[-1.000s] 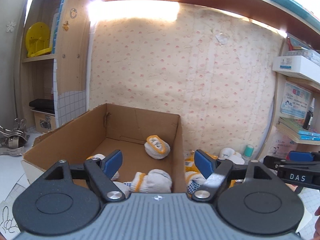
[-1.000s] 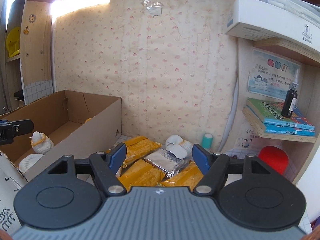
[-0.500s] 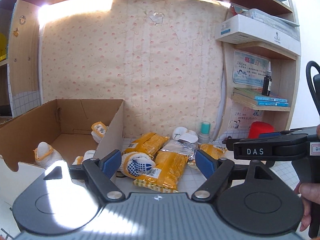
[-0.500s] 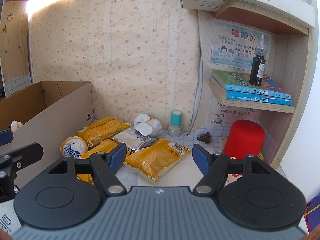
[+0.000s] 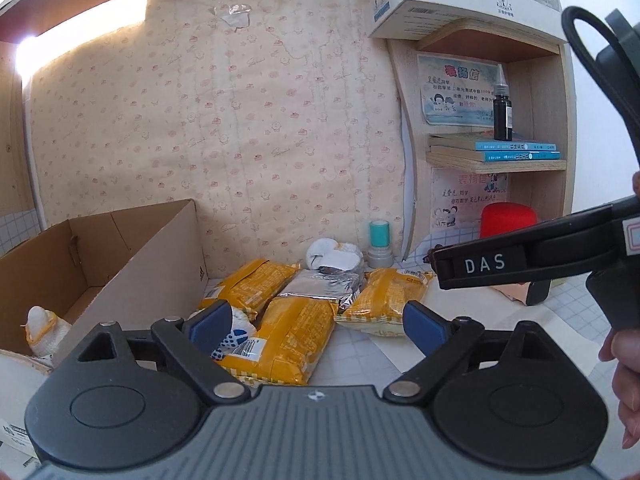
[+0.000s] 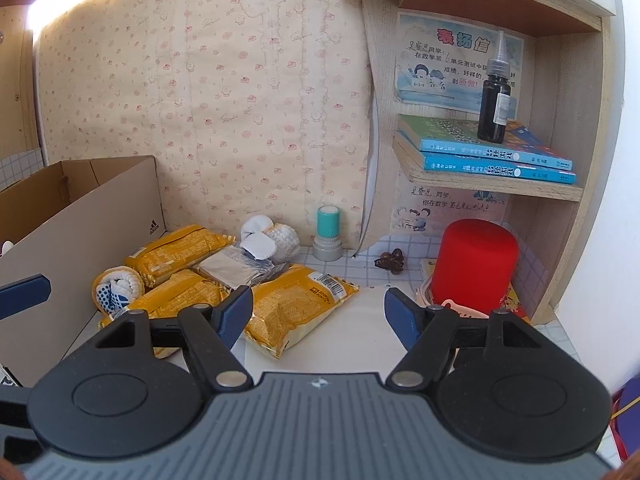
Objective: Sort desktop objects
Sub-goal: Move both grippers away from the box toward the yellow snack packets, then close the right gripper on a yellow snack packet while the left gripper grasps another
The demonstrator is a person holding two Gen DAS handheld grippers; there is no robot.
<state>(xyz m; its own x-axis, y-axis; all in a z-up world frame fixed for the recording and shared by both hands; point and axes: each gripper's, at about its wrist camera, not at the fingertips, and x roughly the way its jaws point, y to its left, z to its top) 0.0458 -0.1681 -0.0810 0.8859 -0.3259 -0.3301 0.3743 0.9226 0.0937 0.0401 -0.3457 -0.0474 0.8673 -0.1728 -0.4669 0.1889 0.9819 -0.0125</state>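
Several yellow snack packets [image 5: 288, 340] lie on the desk beside a silver packet [image 5: 320, 284], right of an open cardboard box [image 5: 160, 264]. A rolled blue-dotted glove [image 5: 236, 336] lies against the box's outer wall, and a white rolled glove [image 5: 40, 328] lies inside the box. My left gripper [image 5: 318, 328] hovers over the nearest packet with its jaws opening and pressing on nothing. My right gripper [image 6: 320, 316] stands open over bare desk beside a yellow packet [image 6: 296, 308] and holds nothing.
A white glove bundle [image 6: 272, 236] and a teal stamp [image 6: 329, 232] stand at the back wall. On the right, under a shelf with books [image 6: 492, 160] and a black bottle [image 6: 494, 100], stands a red cylinder [image 6: 474, 264]. A person's hand [image 5: 624, 364] holds the right gripper.
My left gripper has swung right from over the box to over the packets, and its jaws have widened. My right gripper has moved right and lower, closer to the red cylinder.
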